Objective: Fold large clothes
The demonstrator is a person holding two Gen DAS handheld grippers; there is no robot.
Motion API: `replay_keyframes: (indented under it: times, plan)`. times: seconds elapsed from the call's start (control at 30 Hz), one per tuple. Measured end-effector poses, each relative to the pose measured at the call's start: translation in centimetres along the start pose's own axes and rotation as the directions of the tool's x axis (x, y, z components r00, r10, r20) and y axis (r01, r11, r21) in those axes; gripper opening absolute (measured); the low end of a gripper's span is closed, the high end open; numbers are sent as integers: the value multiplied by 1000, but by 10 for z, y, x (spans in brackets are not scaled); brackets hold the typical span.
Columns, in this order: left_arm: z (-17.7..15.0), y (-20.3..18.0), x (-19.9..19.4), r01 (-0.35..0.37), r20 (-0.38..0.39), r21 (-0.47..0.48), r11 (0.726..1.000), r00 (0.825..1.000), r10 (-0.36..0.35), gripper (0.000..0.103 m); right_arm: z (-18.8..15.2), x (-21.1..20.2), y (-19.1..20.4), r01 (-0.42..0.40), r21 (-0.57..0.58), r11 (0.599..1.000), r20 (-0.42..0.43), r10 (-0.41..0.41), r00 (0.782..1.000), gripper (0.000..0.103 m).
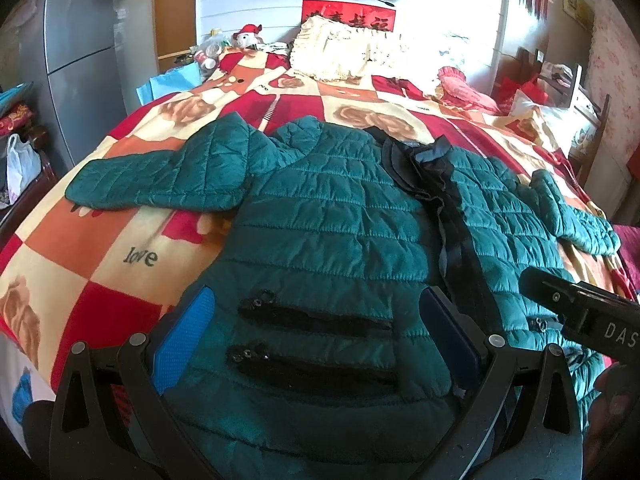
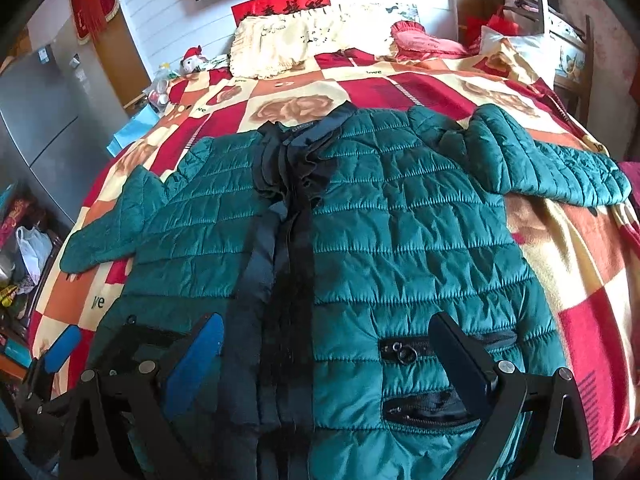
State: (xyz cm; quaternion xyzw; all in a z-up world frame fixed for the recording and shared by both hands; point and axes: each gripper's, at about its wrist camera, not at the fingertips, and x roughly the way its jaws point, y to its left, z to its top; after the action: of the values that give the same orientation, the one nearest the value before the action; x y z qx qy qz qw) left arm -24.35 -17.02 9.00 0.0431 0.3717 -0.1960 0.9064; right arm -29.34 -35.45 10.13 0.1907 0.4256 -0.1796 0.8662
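A teal quilted jacket [image 1: 328, 216] lies front-up and spread flat on the bed, collar toward the pillows, both sleeves out to the sides; it also shows in the right wrist view [image 2: 400, 220]. Its black zipper placket [image 2: 288, 248] runs down the middle. My left gripper [image 1: 316, 320] is open, hovering over the jacket's left lower panel with two zip pockets [image 1: 316, 320]. My right gripper [image 2: 326, 344] is open above the hem, straddling the placket and the right panel's pockets [image 2: 404, 354]. The right gripper's body shows in the left wrist view [image 1: 580, 312]; the left gripper's blue fingers [image 2: 64, 348] show in the right wrist view.
The bed [image 1: 100, 240] has a red, orange and cream checked blanket. Cream pillows [image 1: 344, 52] and a red cushion [image 1: 468, 88] lie at the head. A grey fridge [image 1: 72, 40] and bags [image 1: 20, 164] stand left; a chair [image 2: 560, 40] stands right.
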Motion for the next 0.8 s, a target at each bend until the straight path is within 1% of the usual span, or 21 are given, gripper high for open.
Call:
replay_keyframes:
  times: [0.17, 0.4, 0.57, 0.67, 0.8]
  plan:
    - [6, 5, 2, -7, 6, -12, 1000, 1000, 7, 102, 10, 0, 0, 10, 1, 1000, 10, -10, 1000, 102]
    - [25, 11, 7, -21, 24, -22, 1000, 999, 22, 102, 27, 3, 4, 16, -7, 1000, 12, -16, 1000, 102]
    - [44, 14, 12, -37, 43, -25, 999, 998, 38, 102, 43, 8, 10, -11, -3, 1000, 2, 11, 1000, 102]
    - [54, 17, 18, -41, 45, -33, 999, 998, 43, 102, 56, 13, 15, -23, 0, 1000, -7, 23, 1000, 102]
    - [70, 20, 30, -57, 41, -42, 997, 997, 59, 102, 79, 20, 19, -15, -12, 1000, -2, 15, 1000, 102]
